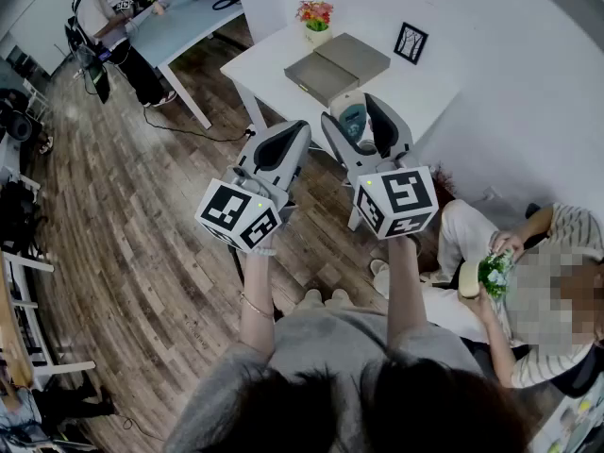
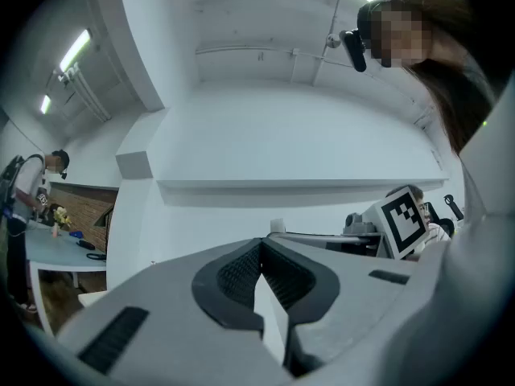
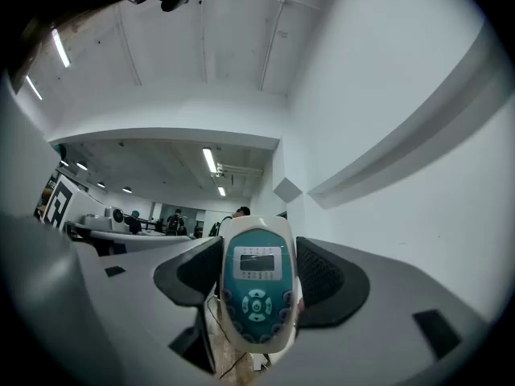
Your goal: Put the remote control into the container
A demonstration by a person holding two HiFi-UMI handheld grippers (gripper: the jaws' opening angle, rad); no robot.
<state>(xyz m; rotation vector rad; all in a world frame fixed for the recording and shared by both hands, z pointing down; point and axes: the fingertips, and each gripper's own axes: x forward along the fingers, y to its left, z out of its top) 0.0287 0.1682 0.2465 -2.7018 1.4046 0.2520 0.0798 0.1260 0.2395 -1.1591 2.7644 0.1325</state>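
Clamping the teal-and-white remote control (image 3: 256, 288) across its width in the right gripper (image 3: 259, 248), spreading the jaws wide to suit the broad body and turning the keypad back toward the gripper's camera. Carrying it raised in the air, short of the white table (image 1: 269, 59). Probably heading for the flat grey container (image 1: 337, 67) lying near the table's middle, with the remote not yet inside. Hard telling from here whether that container is lying open.

Holding the left gripper (image 2: 259, 257) alongside, jaws pressed together on nothing. Likely idling out of the way, one gripper being enough for this.

Sharing the tabletop with a small pot of flowers (image 1: 315, 17) and a framed picture (image 1: 411, 42) propped at the wall. Standing over a wood-plank floor (image 1: 142, 225) in a white-walled room. Sharing that room with a person sitting low at the right, handling a little green plant (image 1: 494, 272), and with another working at a pale blue table (image 1: 193, 17) well apart.
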